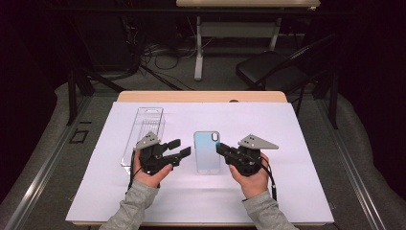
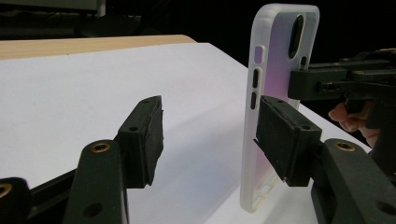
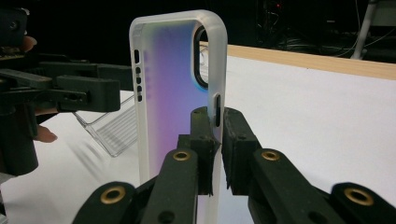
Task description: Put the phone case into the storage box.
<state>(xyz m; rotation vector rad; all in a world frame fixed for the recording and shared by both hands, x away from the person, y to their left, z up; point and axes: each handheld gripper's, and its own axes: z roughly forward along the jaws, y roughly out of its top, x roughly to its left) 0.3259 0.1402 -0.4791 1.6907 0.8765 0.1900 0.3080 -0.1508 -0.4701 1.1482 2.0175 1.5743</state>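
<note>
The phone case (image 1: 207, 152) lies lengthwise, camera cutout toward the far edge.

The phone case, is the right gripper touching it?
Touching: in the right gripper view, the right gripper has its jaws pinched on the phone case edge.

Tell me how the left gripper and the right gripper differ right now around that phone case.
The right gripper is shut on the phone case's edge, while the left gripper stands open with its pads apart. One pad of the left gripper lies beside the phone case, the other well clear of it; both pads of the right gripper pinch the rim. Both are black two-jaw grippers, each in a hand, flanking the phone case over the white sheet.
</note>
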